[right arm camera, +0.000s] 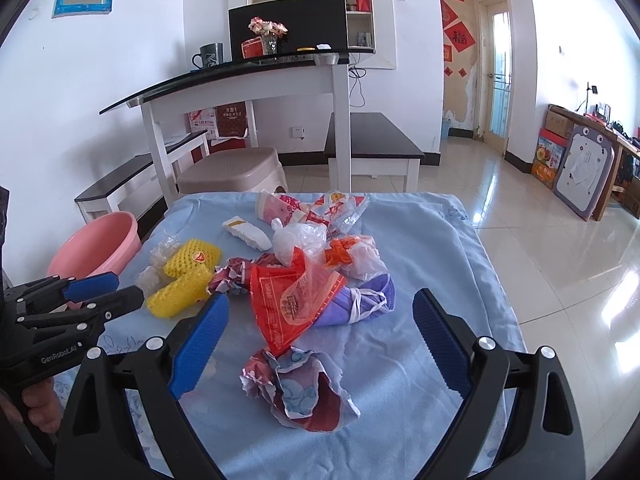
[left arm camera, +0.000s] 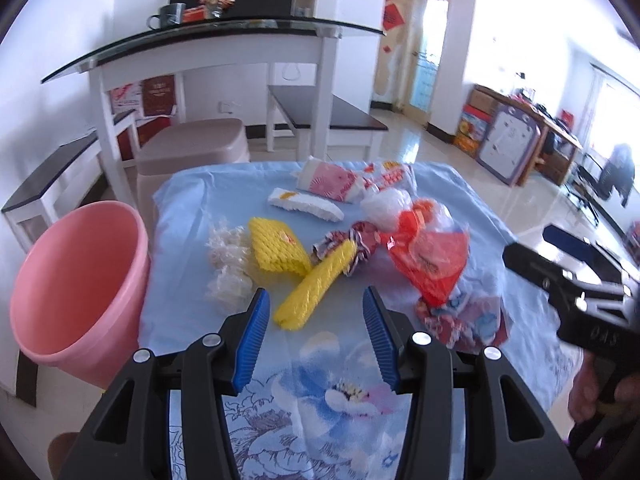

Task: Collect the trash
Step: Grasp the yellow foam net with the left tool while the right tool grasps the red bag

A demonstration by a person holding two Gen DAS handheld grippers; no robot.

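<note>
Blue cloth bears crumpled wrappers and yellow foam netting.

Right gripper is hanging with its jaws wide apart above a crumpled wrapper lying on a blue cloth. A red bag, yellow foam nets and a pink bucket are sitting beyond.

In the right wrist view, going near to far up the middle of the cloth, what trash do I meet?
Crumpled floral paper → red plastic bag → clear plastic bag → pink paper cup on its side at the far edge.
</note>
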